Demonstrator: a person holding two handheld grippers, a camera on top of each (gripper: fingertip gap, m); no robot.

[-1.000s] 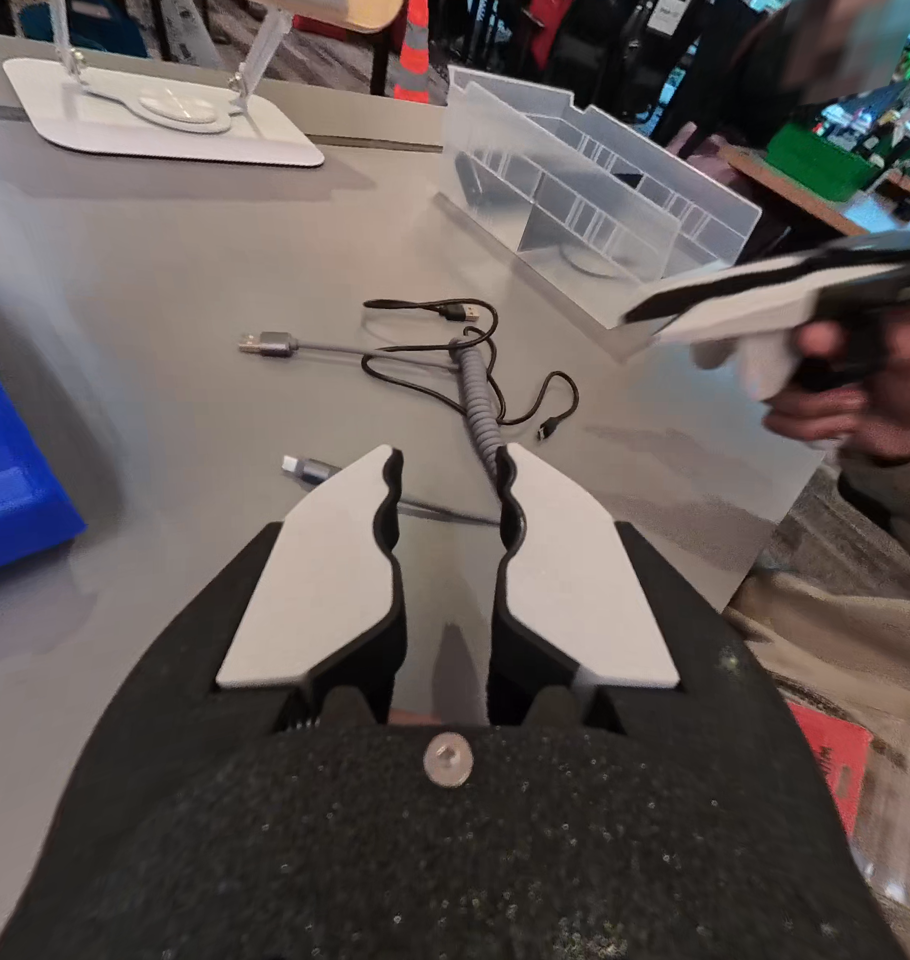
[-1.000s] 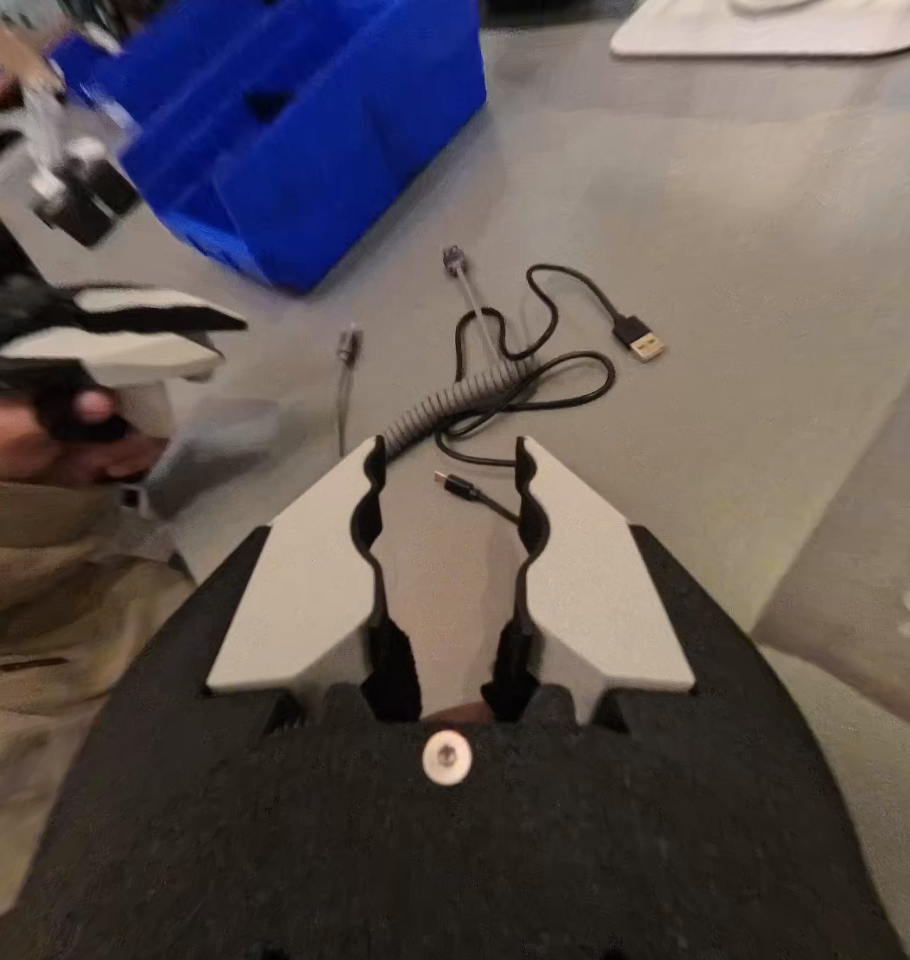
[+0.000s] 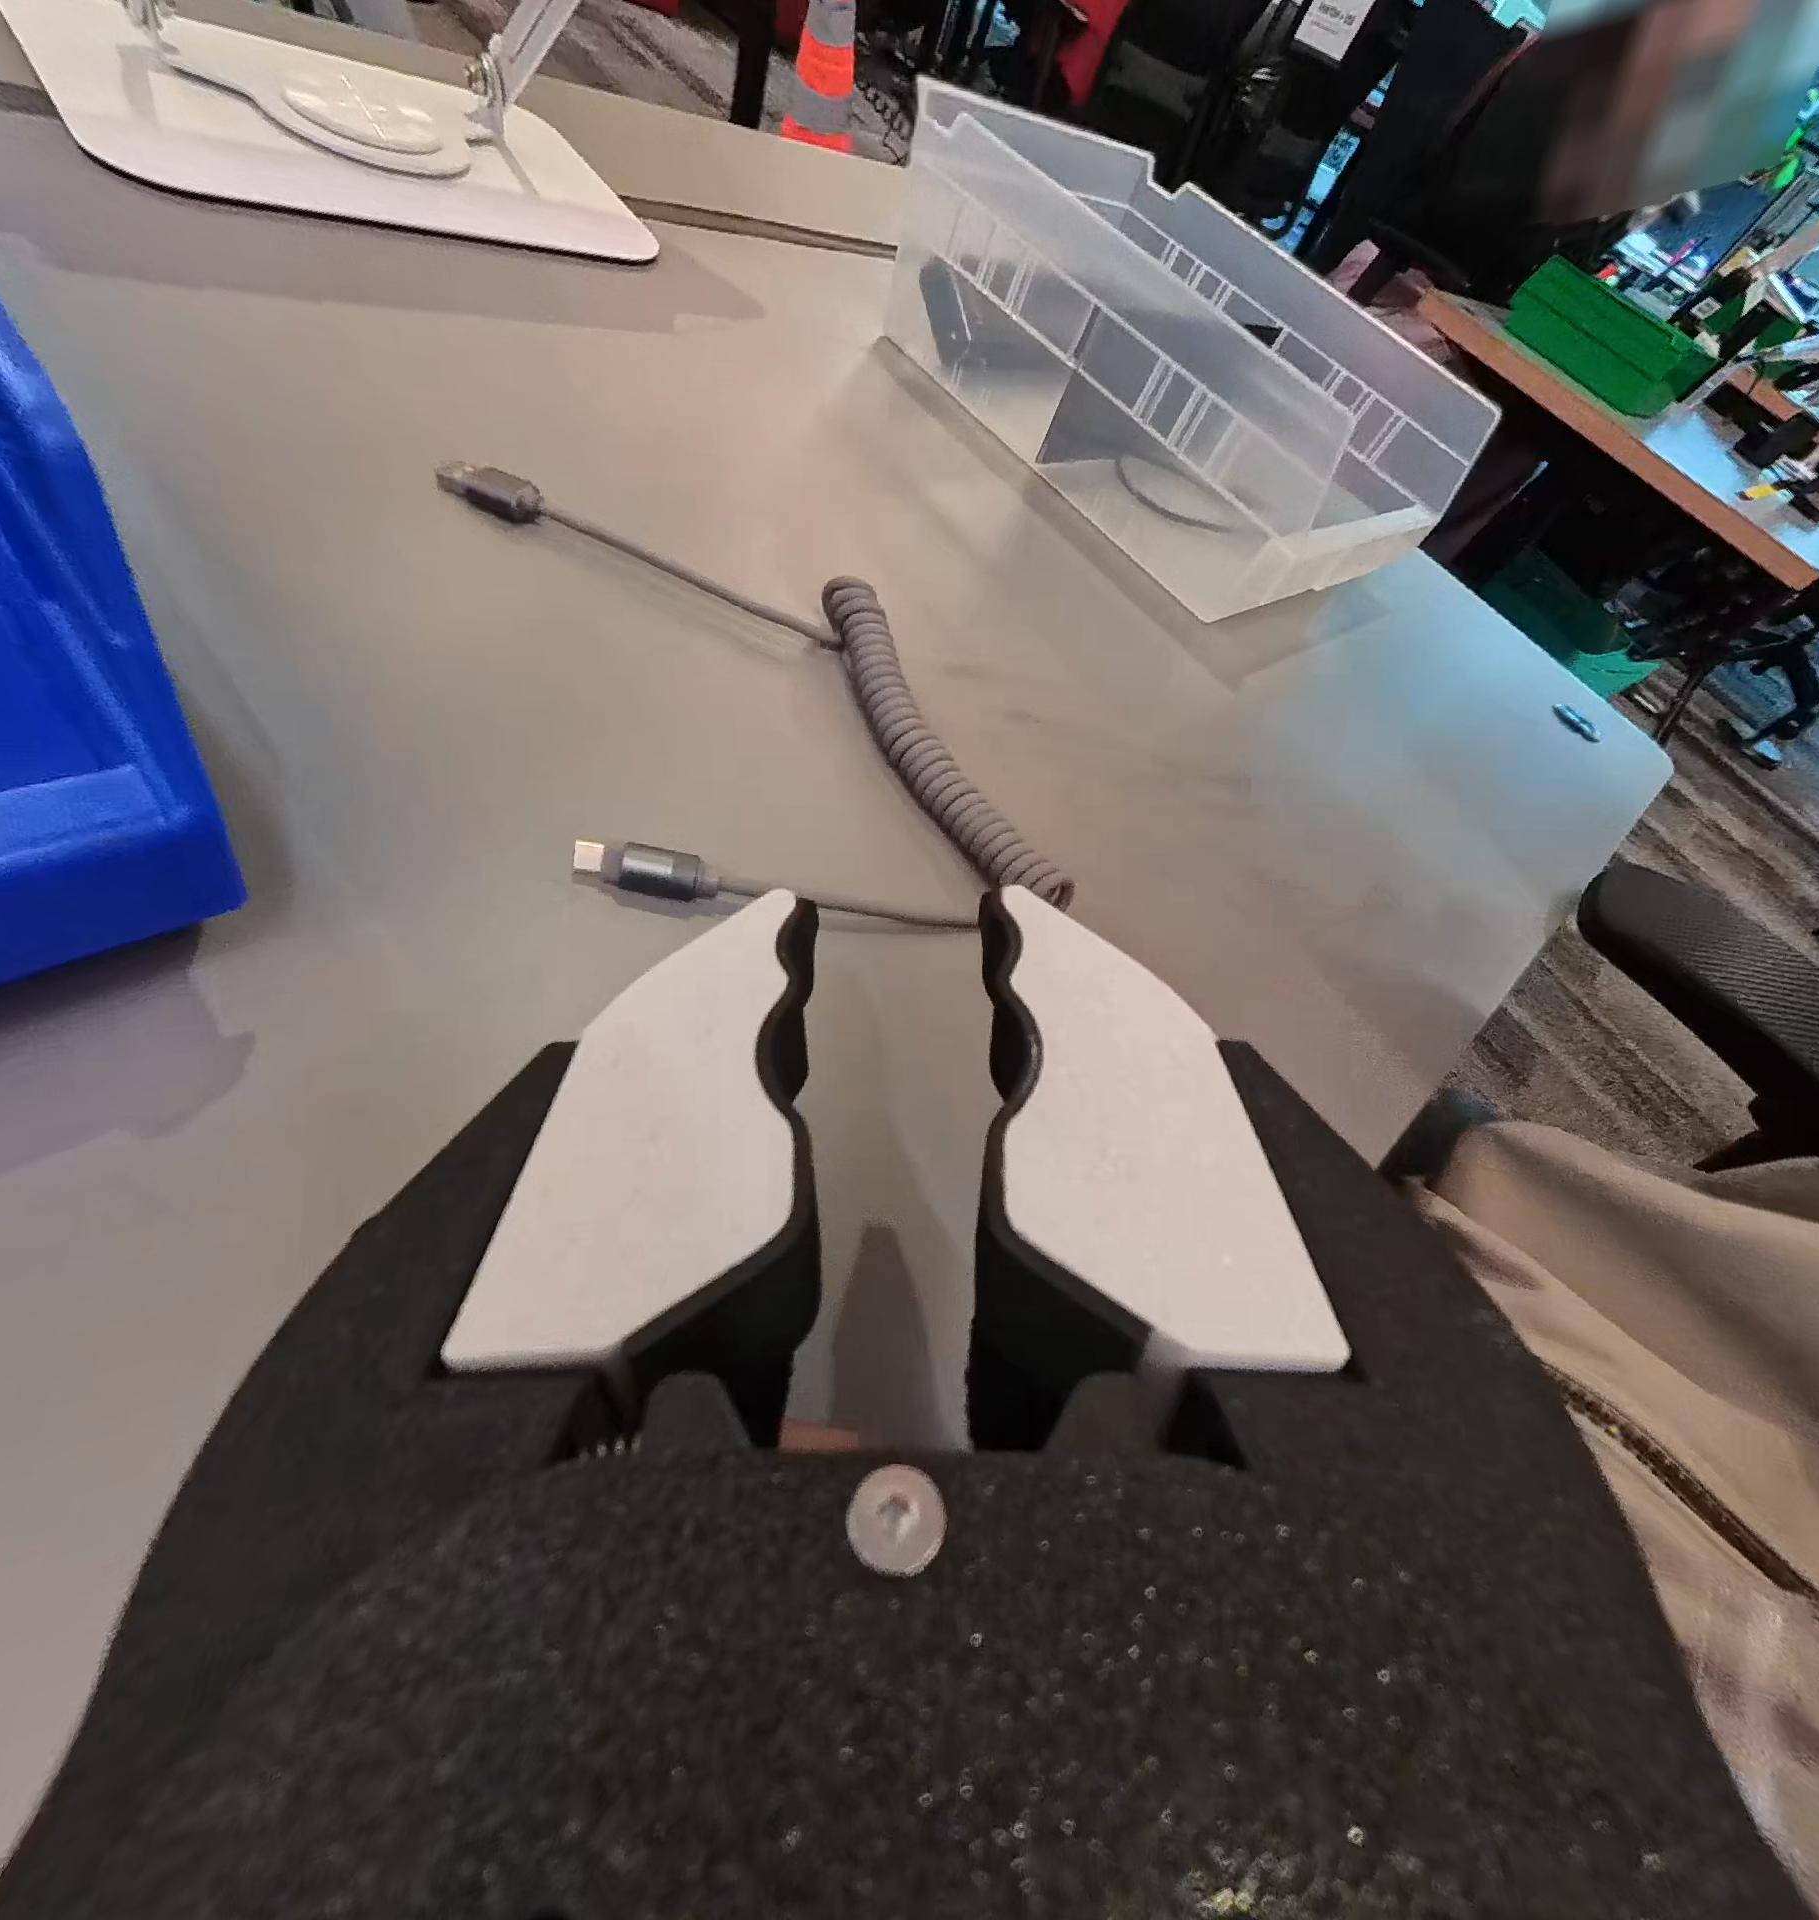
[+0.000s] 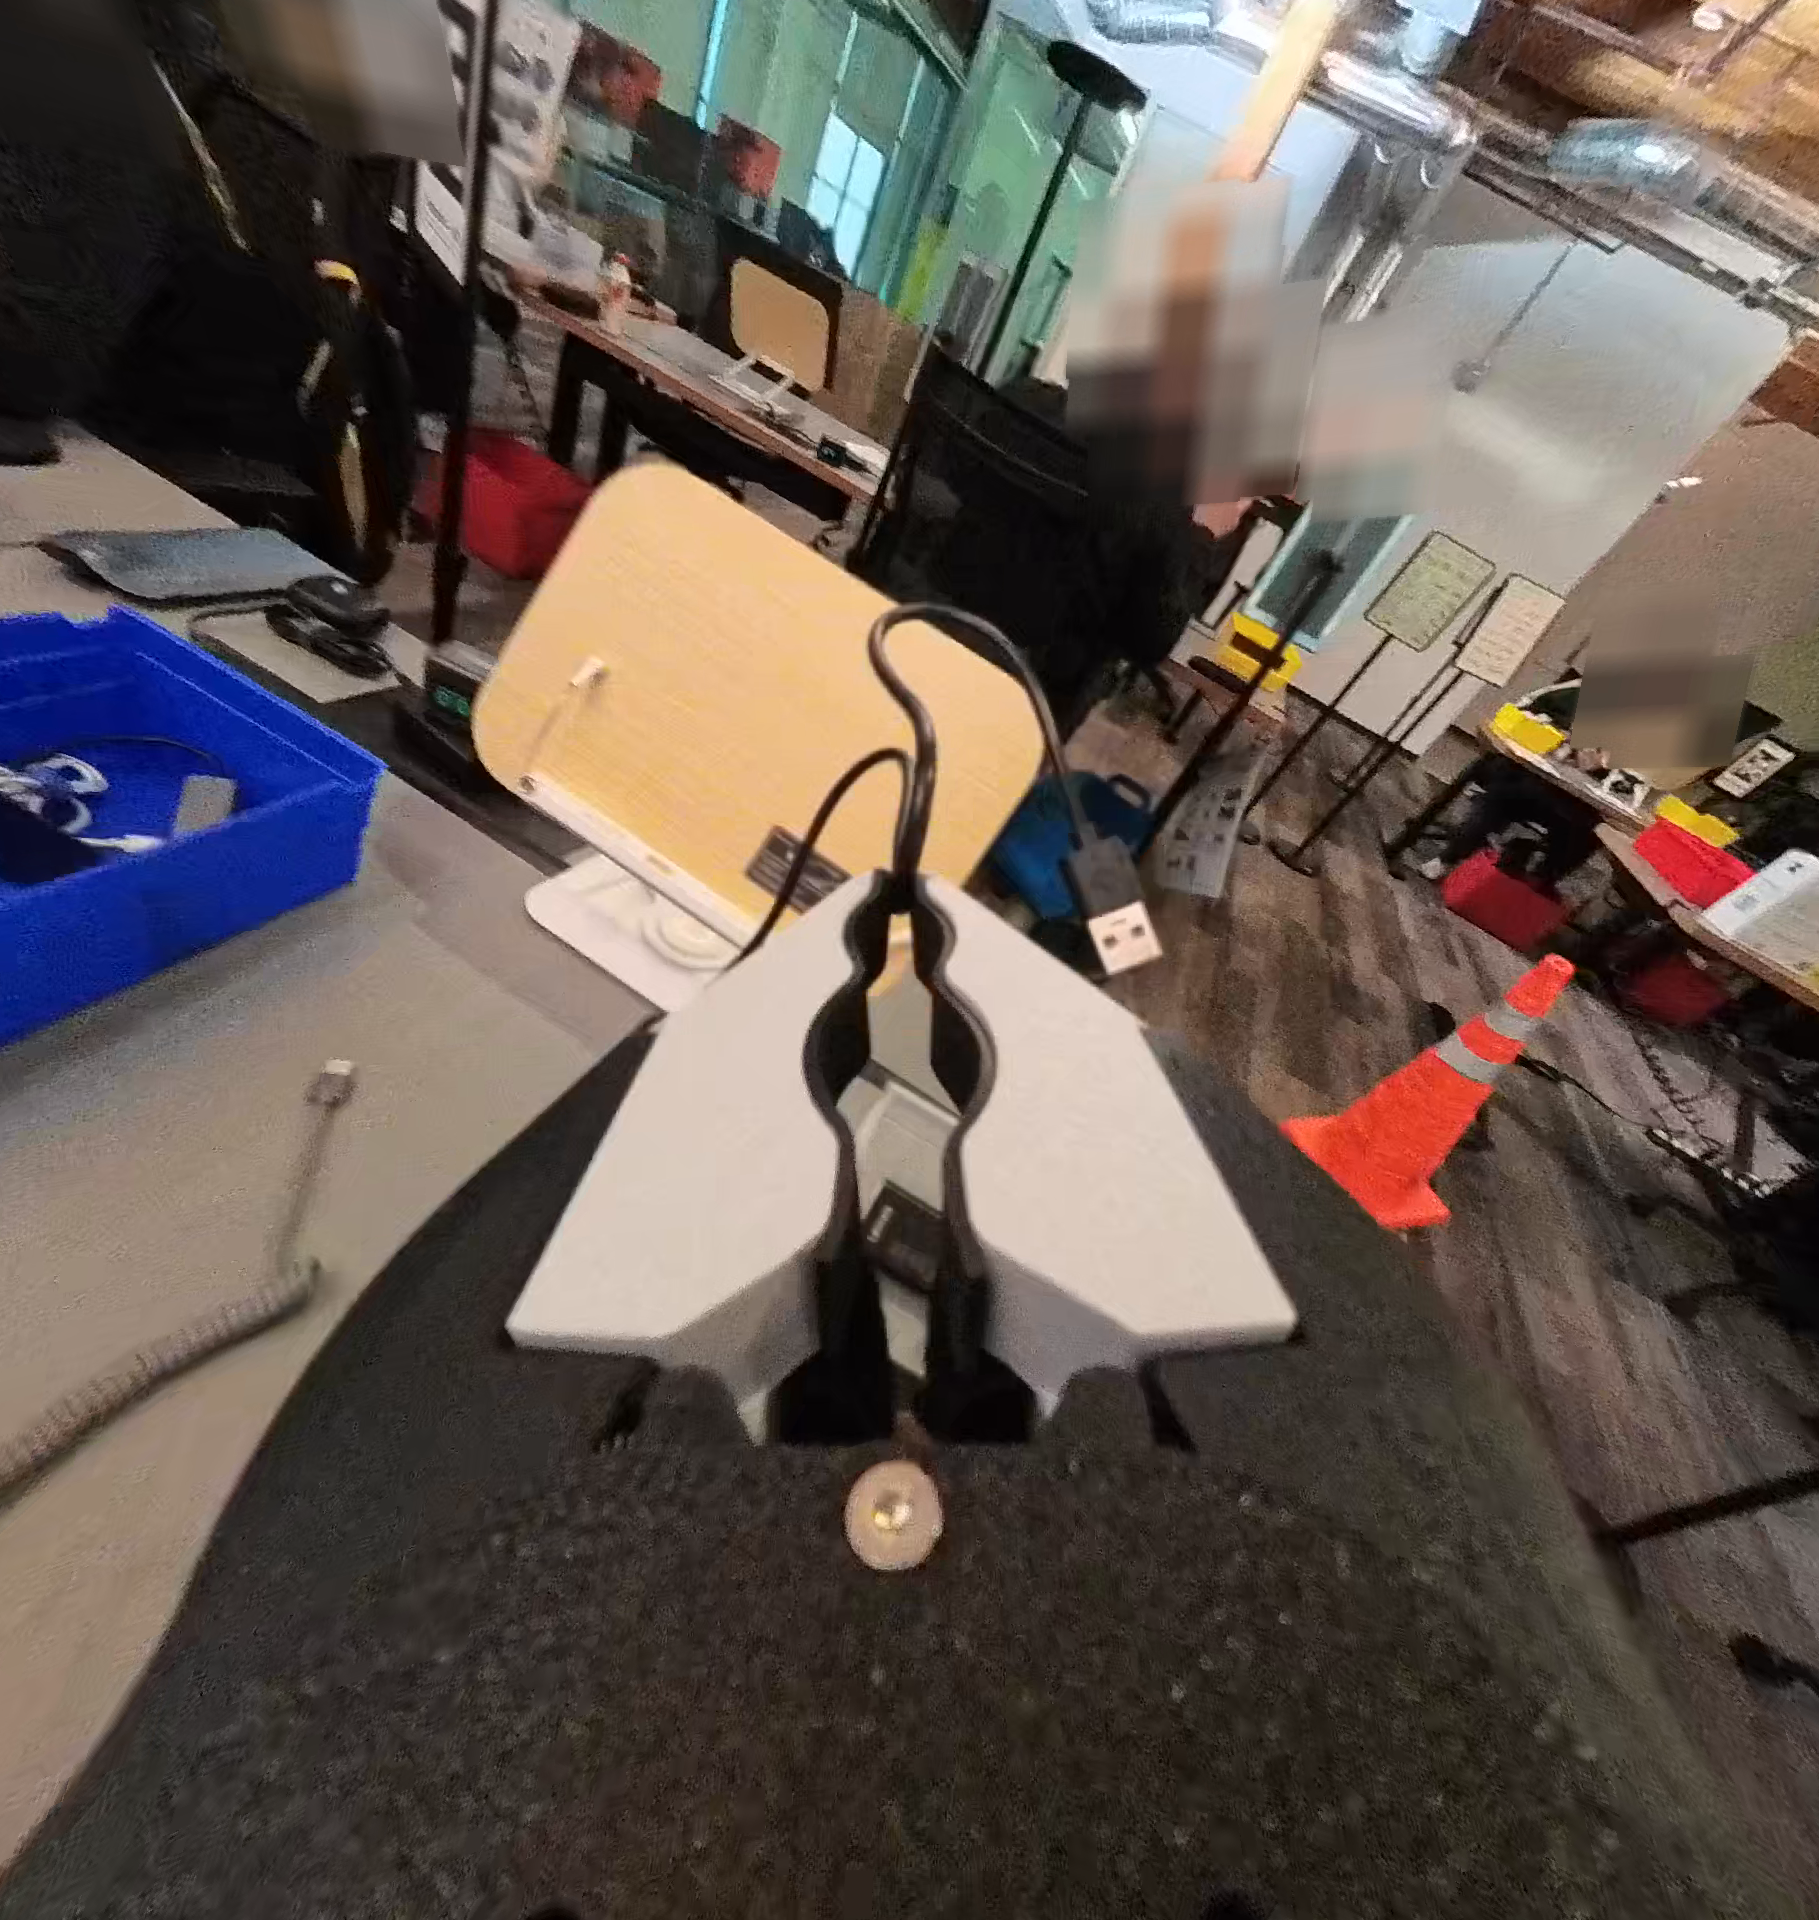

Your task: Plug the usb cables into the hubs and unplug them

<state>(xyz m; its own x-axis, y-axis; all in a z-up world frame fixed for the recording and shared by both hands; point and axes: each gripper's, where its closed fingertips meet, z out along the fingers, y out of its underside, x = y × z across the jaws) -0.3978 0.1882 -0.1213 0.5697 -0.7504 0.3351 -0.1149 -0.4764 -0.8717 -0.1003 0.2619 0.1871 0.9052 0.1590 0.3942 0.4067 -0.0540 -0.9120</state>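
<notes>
A: Black cable [image 4: 910,727]: where is it seen?

B: It is pinched at the tips of the right gripper [image 4: 900,891], whose fingers [image 4: 749,1091] are clenched on it. The cable is lifted clear of the table [image 4: 157,1195]. A loop is thrown up above the tips, and the USB plug [image 4: 1121,914] is left dangling just right of them. A second strand is seen running down to the left of the tips.

A: And the left gripper [image 3: 889,914]?

B: It is held released, with a clear gap between its fingers [image 3: 666,1143], and nothing is gripped. It is poised just above the table.

A: What is seen beyond it?

B: The grey coiled cable [image 3: 915,738] is laid on the table right past the tips. Its thin straight part is crossed by the gap between the fingers. One small plug [image 3: 656,871] is found just left of the tips; the other plug [image 3: 494,490] is placed farther off, at the end of a straight run.

A: What else is shown?

B: A blue bin [image 3: 43,727] is set at the left edge. A clear organiser [image 3: 1196,395] is stood farther back on the right, and a white stand base [image 3: 344,145] is seen at the far left. In the right wrist view a wooden board [image 4: 697,707] is propped on that stand, and an orange cone [image 4: 1424,1112] is seen on the floor beyond.
</notes>
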